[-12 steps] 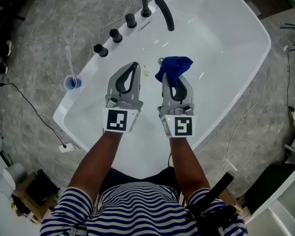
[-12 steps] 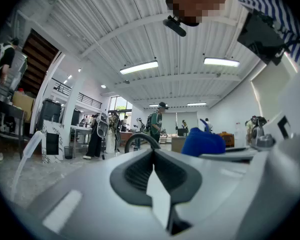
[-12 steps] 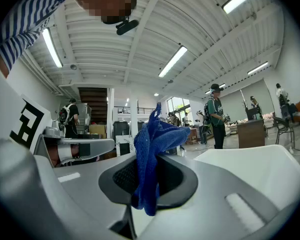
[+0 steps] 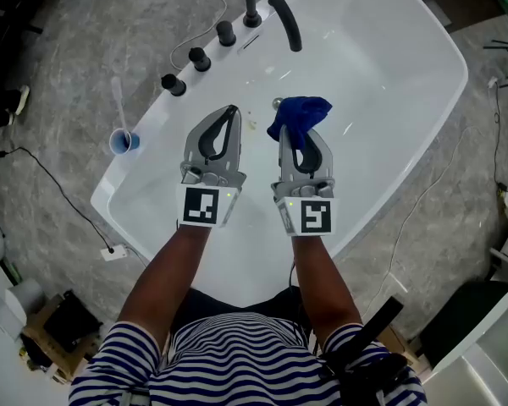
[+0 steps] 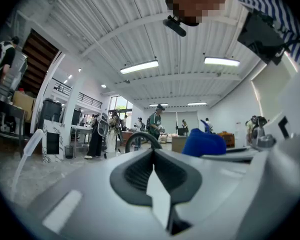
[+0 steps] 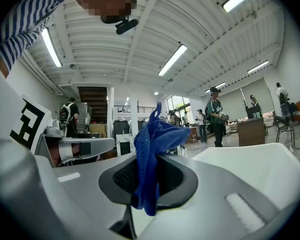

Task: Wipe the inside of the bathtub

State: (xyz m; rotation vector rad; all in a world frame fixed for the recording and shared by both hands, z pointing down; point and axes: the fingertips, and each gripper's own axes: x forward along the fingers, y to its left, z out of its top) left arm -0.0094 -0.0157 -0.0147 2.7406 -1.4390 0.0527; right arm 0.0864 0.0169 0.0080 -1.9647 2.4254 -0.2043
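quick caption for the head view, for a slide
Over a white bathtub, the right gripper clamps a blue cloth while the left gripper is shut and empty.

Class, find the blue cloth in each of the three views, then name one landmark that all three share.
Head view: the blue cloth sits at centre, at the tip of the right gripper, over the bathtub.
Left gripper view: low, right of centre.
Right gripper view: at centre, clamped between that gripper's jaws.
Shared landmark: the striped shirt, at top right in the left gripper view and top left in the right gripper view.
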